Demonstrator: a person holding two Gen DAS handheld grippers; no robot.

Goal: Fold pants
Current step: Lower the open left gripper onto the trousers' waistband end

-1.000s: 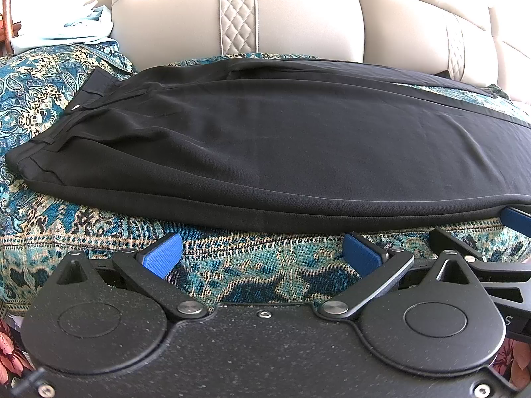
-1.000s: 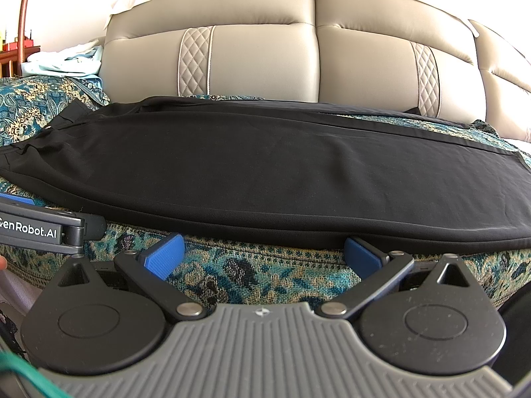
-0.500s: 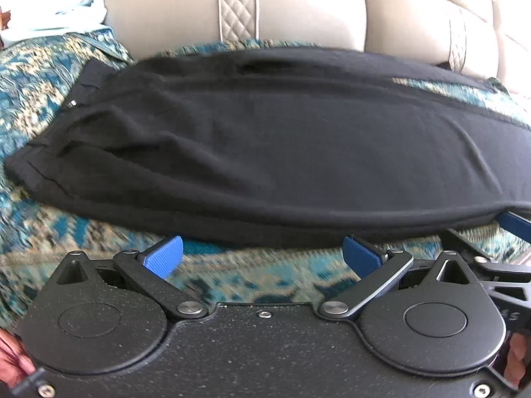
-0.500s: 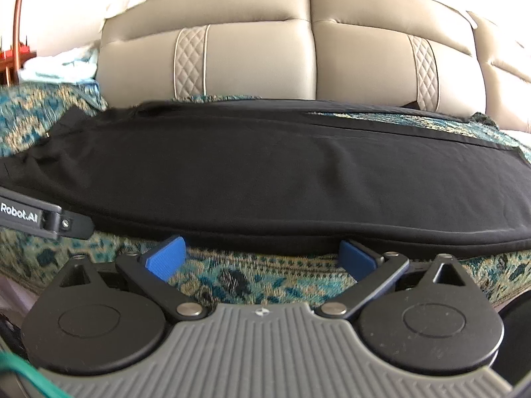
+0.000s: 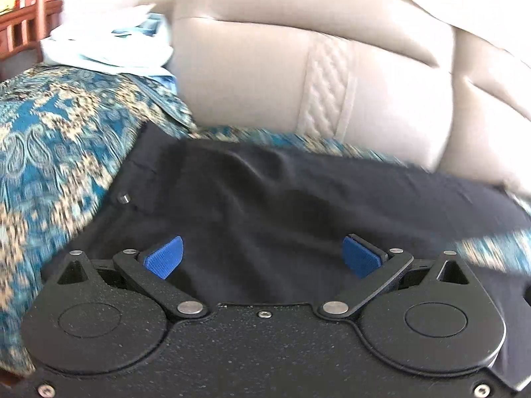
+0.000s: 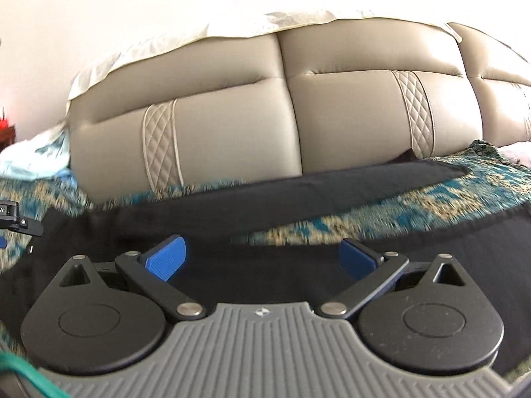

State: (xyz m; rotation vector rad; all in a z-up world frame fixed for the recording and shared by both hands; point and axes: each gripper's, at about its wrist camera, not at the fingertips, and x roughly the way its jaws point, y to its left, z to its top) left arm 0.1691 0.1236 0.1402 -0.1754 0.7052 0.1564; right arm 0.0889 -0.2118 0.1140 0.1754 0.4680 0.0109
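Note:
Black pants [image 5: 282, 199] lie flat across a teal patterned bedspread [image 5: 49, 152], waistband with a small button [image 5: 123, 198] at the left. My left gripper [image 5: 262, 257] is open, its blue pads over the waist end of the fabric. My right gripper [image 6: 262, 258] is open over the pants [image 6: 265, 205] further right, where the two legs spread apart and show bedspread [image 6: 415, 205] between them. Neither gripper holds cloth. The left gripper's edge [image 6: 16, 219] shows at the far left of the right wrist view.
A beige padded headboard [image 6: 232, 116] runs along the far side. Light blue folded cloth [image 5: 109, 49] lies at the back left. Wooden furniture [image 5: 23, 23] stands beyond it.
Both grippers have moved forward from the near bed edge to over the pants. The left one has shifted toward the waist. The views are blurred by motion.

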